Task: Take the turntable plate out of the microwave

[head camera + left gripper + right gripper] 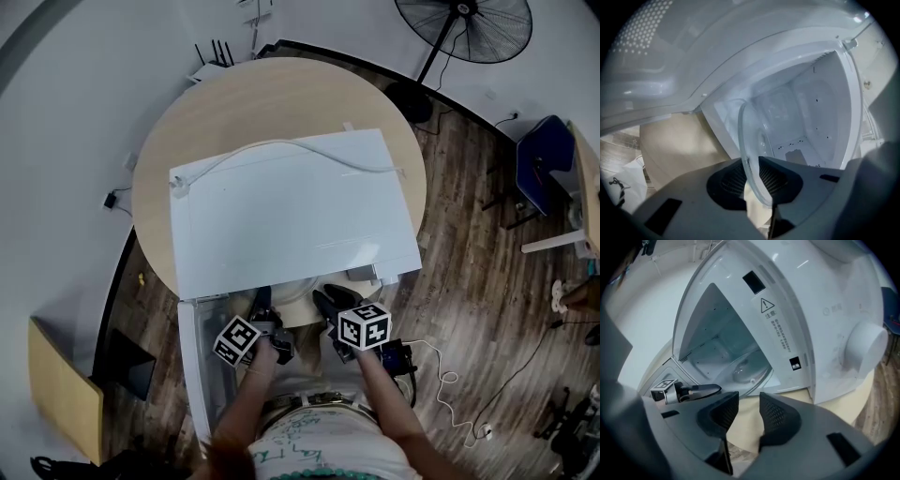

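Observation:
The white microwave (291, 211) stands on a round wooden table (234, 103) with its door (202, 375) swung open at the near left. In the left gripper view the clear glass turntable plate (750, 140) stands on edge at the mouth of the oven's cavity (806, 117). My left gripper (752, 180) is shut on the plate's near rim. The right gripper view shows the plate (745, 369) tilted in the opening, with my left gripper (701, 390) at its left edge. My right gripper (749, 411) hovers open just in front of the opening, nothing between its pads.
A white cable (281, 145) lies across the microwave's top. A round knob (865, 345) sticks out of the control panel at the right. A floor fan (464, 28) and a blue chair (544, 159) stand on the wooden floor beyond the table.

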{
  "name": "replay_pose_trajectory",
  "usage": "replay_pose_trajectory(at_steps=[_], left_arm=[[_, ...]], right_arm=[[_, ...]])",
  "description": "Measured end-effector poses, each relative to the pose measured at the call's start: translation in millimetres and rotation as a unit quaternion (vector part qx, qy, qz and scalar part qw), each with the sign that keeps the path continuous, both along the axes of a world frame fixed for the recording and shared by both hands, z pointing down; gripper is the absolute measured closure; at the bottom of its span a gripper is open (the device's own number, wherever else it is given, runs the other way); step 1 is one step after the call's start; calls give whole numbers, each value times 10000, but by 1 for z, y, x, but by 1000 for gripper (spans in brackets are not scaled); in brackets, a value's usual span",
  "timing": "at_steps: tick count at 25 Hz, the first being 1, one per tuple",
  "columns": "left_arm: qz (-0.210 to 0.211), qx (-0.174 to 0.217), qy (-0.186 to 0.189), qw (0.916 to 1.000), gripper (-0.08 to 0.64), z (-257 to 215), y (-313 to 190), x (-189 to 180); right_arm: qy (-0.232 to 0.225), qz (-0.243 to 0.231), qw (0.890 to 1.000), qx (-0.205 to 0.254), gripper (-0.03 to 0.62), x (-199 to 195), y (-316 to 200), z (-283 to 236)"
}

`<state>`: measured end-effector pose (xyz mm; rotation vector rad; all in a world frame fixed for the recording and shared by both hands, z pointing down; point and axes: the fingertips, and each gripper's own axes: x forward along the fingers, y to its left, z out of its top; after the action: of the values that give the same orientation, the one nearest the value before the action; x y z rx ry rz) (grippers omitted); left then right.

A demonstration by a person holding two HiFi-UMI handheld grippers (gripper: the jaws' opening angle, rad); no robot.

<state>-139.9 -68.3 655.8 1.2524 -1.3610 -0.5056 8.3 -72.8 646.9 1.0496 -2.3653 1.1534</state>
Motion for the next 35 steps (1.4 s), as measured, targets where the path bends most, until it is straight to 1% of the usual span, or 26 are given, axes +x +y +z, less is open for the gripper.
replay_pose_trajectory(at_steps=[6, 11, 17, 20, 24, 26, 31, 33, 35], left_arm=[[-15, 69, 86, 9999, 488, -5, 12, 3], [5, 61, 77, 10000, 486, -5, 25, 3], [61, 8, 238, 9997, 486, -6, 46, 11], [97, -2, 336, 9994, 486, -5, 56, 16], [198, 4, 334, 9992, 486, -5, 64, 20], [247, -2, 368, 9990, 485, -4, 67, 23], [294, -65, 486, 9984, 478, 3, 73, 30], [354, -93, 422, 9984, 467, 6, 73, 31], [543, -78, 175, 9983, 463, 7, 71, 32]], right_arm=[[-581, 174, 9974, -401, 437, -4, 1, 2], [-665, 158, 9962, -545, 430, -5, 0, 8], [-1078, 366, 9901, -823, 430, -8, -7, 9], [-1130, 402, 9889, -877, 425, -6, -10, 10], [-1168, 484, 9874, -951, 426, -4, -15, 14], [-1213, 499, 9865, -986, 431, -6, -17, 16], [-1438, 595, 9809, -1167, 468, -8, -20, 17], [-1555, 653, 9775, -1266, 486, -7, -20, 17], [-1637, 736, 9745, -1347, 494, -6, -20, 18]])
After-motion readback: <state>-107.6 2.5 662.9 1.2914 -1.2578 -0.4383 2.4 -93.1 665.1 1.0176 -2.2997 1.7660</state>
